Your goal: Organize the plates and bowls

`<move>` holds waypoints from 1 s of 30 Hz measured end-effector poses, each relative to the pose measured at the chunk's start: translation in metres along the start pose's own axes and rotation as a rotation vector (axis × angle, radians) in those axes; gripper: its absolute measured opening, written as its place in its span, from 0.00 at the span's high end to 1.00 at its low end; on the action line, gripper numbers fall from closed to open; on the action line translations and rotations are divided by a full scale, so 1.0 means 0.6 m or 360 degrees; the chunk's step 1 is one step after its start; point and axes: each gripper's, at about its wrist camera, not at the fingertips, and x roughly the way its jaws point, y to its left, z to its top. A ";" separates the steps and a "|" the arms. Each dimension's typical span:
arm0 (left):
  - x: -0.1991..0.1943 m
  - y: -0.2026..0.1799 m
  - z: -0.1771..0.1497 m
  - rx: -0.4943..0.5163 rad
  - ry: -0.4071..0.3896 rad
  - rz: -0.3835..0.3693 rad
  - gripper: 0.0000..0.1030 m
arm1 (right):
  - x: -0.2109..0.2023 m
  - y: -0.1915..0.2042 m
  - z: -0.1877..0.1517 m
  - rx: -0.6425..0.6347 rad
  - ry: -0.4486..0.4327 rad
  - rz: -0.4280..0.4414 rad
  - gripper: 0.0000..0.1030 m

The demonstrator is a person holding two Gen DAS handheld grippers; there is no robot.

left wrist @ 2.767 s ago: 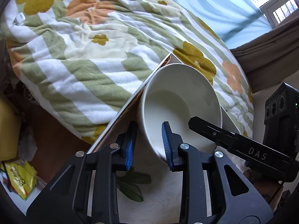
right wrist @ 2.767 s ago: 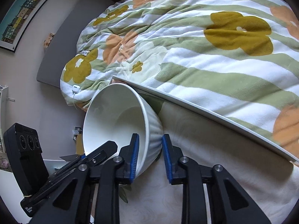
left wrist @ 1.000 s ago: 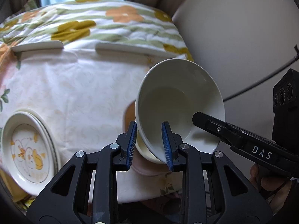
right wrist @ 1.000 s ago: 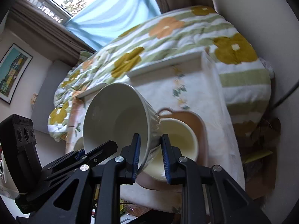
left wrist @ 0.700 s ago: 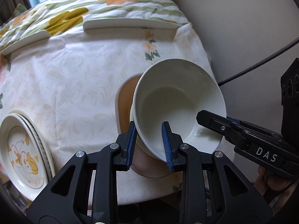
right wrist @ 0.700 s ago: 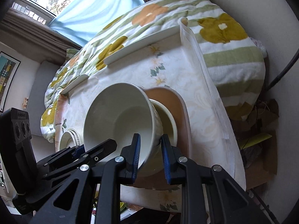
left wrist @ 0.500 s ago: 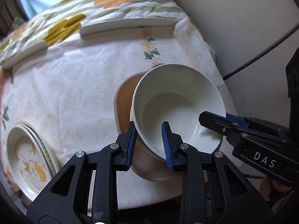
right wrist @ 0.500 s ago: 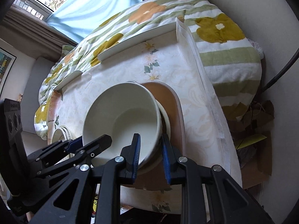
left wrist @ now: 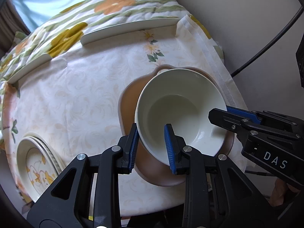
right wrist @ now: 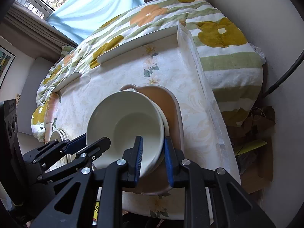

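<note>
A plain white bowl [left wrist: 180, 114] sits nested in a second white bowl [right wrist: 166, 125], of which only a strip of rim shows. Both rest on a pinkish-brown handled tray [left wrist: 129, 102] on the table. My left gripper [left wrist: 151, 146] is shut on the top bowl's near rim, one pad inside and one outside. From the opposite side, my right gripper [right wrist: 153, 155] is shut on the rim in the same way. Each gripper also appears in the other's view: the right gripper [left wrist: 224, 114] and the left gripper [right wrist: 93, 140].
A stack of plates with a cartoon print [left wrist: 38, 167] lies at the table's near left corner. A floral tablecloth [left wrist: 76, 95] covers the table, with white rails [left wrist: 129, 28] along its far edge. Behind is a flowered quilt [right wrist: 228, 57]. A wall and black cable [left wrist: 266, 43] stand right.
The bowl, held tilted above the table a second ago, has come down level into the other bowl on the tray. Both grippers sank with it and kept their grip.
</note>
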 end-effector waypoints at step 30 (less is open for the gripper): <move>-0.120 0.092 -0.045 0.0096 -0.0091 0.0001 0.00 | -0.102 0.026 -0.041 -0.0434 -0.0015 -0.0240 0.22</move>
